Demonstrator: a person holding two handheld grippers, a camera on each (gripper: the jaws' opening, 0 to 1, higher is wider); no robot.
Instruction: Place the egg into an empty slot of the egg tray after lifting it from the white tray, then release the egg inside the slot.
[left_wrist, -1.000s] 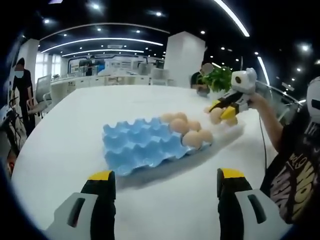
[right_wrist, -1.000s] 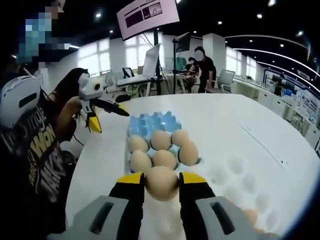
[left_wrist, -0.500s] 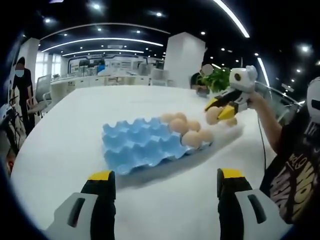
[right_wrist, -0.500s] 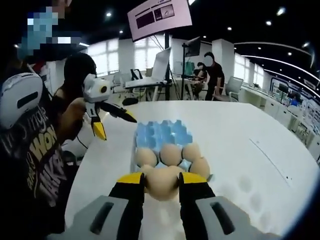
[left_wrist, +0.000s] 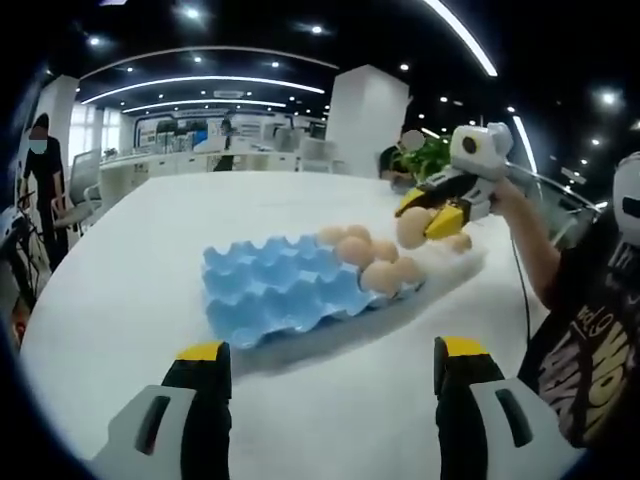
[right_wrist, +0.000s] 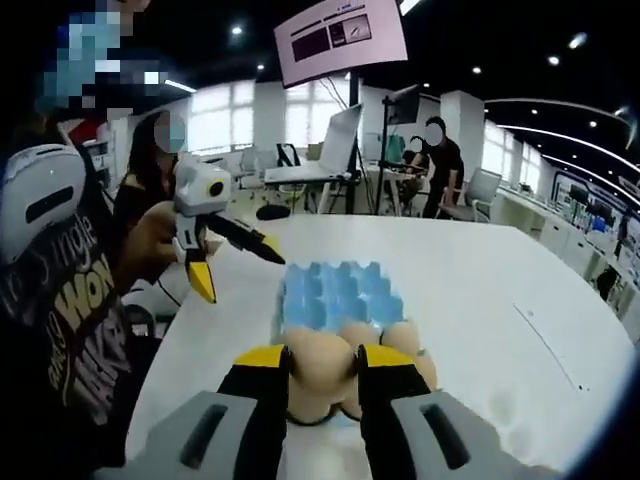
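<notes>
Egg: the egg (right_wrist: 318, 372) sits pinched between the right gripper's yellow-tipped jaws, at 6 o'clock in the right gripper view; in the left gripper view the same egg (left_wrist: 413, 226) hangs in the air at 2 o'clock, above the near end of the egg tray.
Right gripper: the right gripper (right_wrist: 320, 368) is closed on the egg; seen from the left gripper view, the right gripper (left_wrist: 428, 214) is held by a hand (left_wrist: 503, 200) at 2 o'clock.
Egg tray: the blue egg tray (left_wrist: 275, 291) lies on the table just left of centre in the left gripper view; in the right gripper view the egg tray (right_wrist: 340, 294) is at centre, just beyond the held egg.
Other eggs: several eggs (left_wrist: 376, 263) fill the tray's end at 3 o'clock of its middle; the slots toward 9 o'clock are bare.
White tray: a pale tray (left_wrist: 462, 262), hard to make out, lies just past the eggs at 3 o'clock.
Left gripper: the left gripper (left_wrist: 330, 370) at 6 o'clock has its jaws wide apart, holding nothing; in the right gripper view the left gripper (right_wrist: 235, 262) is at 10 o'clock, jaws spread.
Table: a wide white table (left_wrist: 200, 210) bears both trays.
Person: dark printed shirt (right_wrist: 80, 300) at 9 o'clock in the right gripper view.
</notes>
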